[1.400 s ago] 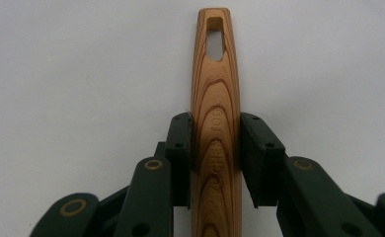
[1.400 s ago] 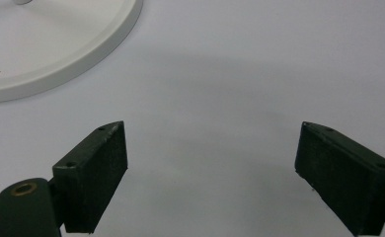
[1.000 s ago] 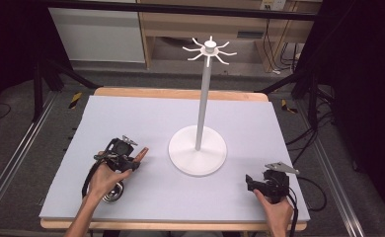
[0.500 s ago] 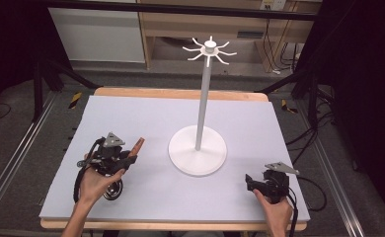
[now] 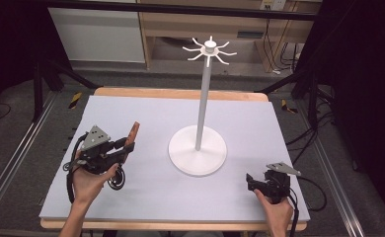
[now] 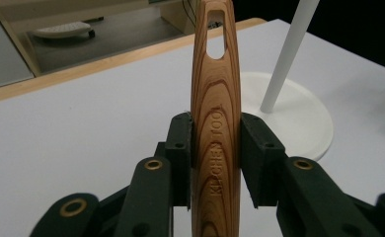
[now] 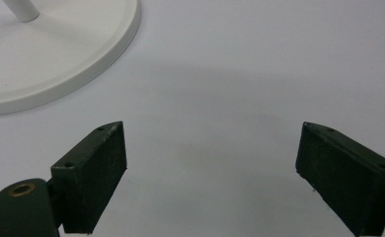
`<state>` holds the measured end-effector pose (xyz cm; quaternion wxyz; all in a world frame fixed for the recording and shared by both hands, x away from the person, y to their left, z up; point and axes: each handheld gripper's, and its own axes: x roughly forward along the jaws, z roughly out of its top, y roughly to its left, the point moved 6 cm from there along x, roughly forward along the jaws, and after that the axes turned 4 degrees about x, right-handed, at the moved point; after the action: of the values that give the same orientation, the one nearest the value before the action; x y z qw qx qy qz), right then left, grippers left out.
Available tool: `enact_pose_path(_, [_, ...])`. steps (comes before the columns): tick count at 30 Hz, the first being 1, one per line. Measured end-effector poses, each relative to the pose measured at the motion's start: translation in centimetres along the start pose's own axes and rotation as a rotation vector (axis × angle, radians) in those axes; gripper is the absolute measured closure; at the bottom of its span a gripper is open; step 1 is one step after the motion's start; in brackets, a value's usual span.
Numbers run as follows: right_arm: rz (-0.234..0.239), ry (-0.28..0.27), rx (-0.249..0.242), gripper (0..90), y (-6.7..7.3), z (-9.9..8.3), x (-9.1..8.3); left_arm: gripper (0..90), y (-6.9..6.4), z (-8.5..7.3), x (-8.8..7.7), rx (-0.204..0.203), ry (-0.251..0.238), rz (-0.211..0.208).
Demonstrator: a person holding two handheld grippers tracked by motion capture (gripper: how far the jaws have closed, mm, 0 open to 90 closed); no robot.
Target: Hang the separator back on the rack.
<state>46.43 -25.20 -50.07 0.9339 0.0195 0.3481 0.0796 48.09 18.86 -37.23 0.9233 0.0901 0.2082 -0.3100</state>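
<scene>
From the high view, the left tongs (image 5: 124, 147) sat at the table's (image 5: 146, 113) left side, clamped on a wooden handle (image 5: 133, 133) that pointed up and away toward the white stand (image 5: 198, 148) at the middle. The right tongs (image 5: 252, 181) rested near the right front corner.

In the left gripper view, the wooden handle (image 6: 215, 128), stamped "KITCHEN TOOL" and slotted near its tip, stood pinched between both jaws.

In the right gripper view, the right tongs (image 7: 210, 168) were spread wide over bare table, with the stand's base (image 7: 72, 59) ahead to the left.
</scene>
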Motion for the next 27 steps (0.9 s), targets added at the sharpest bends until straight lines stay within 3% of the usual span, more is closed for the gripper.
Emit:
enact_pose_path(5, [0.001,-0.008,0.000,12.5,0.0,0.1,-0.1,67.2,-0.2,1.2,-0.3,-0.022,-0.062,-0.019])
enact_pose_path(13, [0.000,-0.021,0.002,12.2,-0.3,0.2,-0.3,67.1,-0.6,3.3,-0.8,-0.019,-0.147,-0.032])
enact_pose_path(17, [0.004,-0.018,0.015,12.1,-0.3,0.1,-0.1,67.1,-0.7,4.2,-1.1,-0.010,-0.171,-0.032])
enact_pose_path(27, [-0.002,-0.011,-0.006,12.1,-0.1,0.1,0.1,67.1,-0.9,6.2,-1.7,0.000,-0.218,-0.039])
